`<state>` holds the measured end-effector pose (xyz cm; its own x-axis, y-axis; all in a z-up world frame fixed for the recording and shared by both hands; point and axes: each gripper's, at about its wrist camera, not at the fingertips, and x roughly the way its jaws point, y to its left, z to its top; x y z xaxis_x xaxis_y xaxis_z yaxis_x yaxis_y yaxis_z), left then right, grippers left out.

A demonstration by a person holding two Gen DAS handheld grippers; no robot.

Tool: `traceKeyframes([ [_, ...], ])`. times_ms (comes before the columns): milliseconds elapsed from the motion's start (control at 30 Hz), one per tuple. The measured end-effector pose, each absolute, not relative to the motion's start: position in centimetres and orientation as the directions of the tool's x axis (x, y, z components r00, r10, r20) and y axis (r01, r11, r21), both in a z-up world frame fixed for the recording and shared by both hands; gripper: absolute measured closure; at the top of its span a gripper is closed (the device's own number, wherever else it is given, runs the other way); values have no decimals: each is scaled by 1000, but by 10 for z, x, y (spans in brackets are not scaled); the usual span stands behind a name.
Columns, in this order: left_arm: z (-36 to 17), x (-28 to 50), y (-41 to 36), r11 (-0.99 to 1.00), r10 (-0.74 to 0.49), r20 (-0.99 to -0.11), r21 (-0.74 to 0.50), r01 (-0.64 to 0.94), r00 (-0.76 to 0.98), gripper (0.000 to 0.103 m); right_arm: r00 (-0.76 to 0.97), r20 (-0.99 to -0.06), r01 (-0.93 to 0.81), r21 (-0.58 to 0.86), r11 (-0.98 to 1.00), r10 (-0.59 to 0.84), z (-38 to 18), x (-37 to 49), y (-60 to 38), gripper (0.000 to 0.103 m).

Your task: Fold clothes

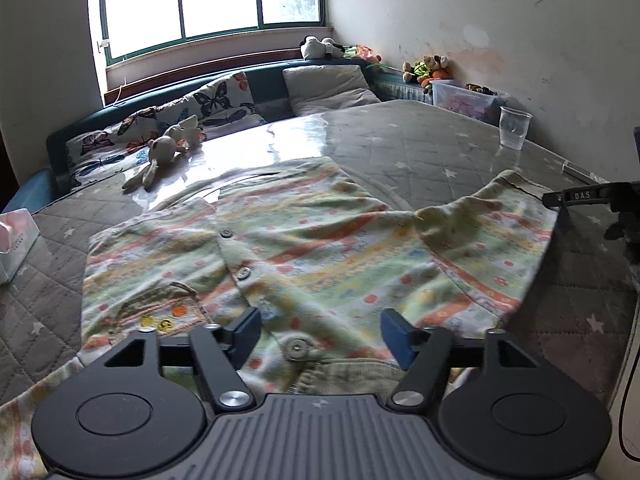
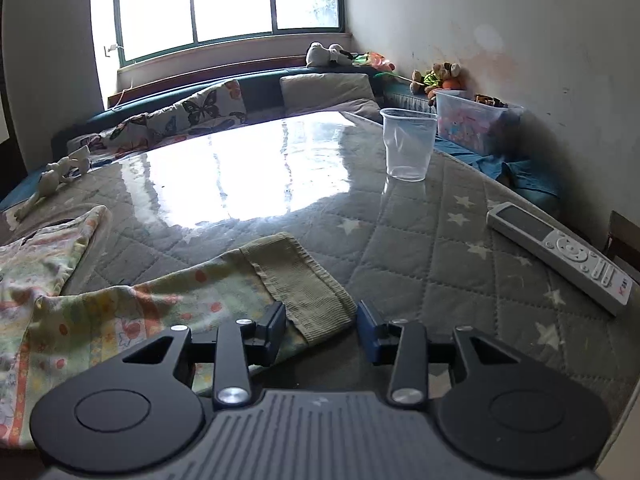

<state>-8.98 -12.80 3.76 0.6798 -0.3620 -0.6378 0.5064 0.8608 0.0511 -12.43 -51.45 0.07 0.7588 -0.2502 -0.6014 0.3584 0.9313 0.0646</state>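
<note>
A child's buttoned top [image 1: 280, 248], pale green with orange and yellow bands, lies spread flat on the glossy quilted table [image 1: 400, 148]. My left gripper [image 1: 320, 334] is open, low over the hem near the bottom button [image 1: 297, 347]. The right sleeve stretches right; its ribbed olive cuff [image 2: 298, 276] shows in the right wrist view. My right gripper [image 2: 322, 330] is open with its jaws on either side of the cuff's near end, touching nothing that I can tell. The rest of the top [image 2: 48, 280] lies at left in that view.
A clear plastic cup [image 2: 408, 144] stands at the far right of the table. A white remote [image 2: 560, 252] lies near the right edge. A small plush rabbit [image 1: 164, 152] lies at the far left. A tissue box [image 1: 16, 240] sits at left. Pillows and toys lie beyond.
</note>
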Motion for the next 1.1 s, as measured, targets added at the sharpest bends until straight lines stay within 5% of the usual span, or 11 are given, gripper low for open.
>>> traceKeyframes([
  [333,38,-91,-128,867,-348,-639,58,495,686,24,762,-592,363,57,930,-261,1,-121,-511,63],
  [467,37,-90,-131,864,-350,-642,60,499,682,22,770,-595,333,68,940,-230,2,-120,-510,86],
  [600,35,-89,-135,865,-341,-648,69,498,681,18,786,-586,313,105,944,-195,7,-123,-506,94],
  [1100,31,-85,-121,896,-292,-649,72,439,703,16,888,-412,-90,282,955,205,98,-130,-422,96],
])
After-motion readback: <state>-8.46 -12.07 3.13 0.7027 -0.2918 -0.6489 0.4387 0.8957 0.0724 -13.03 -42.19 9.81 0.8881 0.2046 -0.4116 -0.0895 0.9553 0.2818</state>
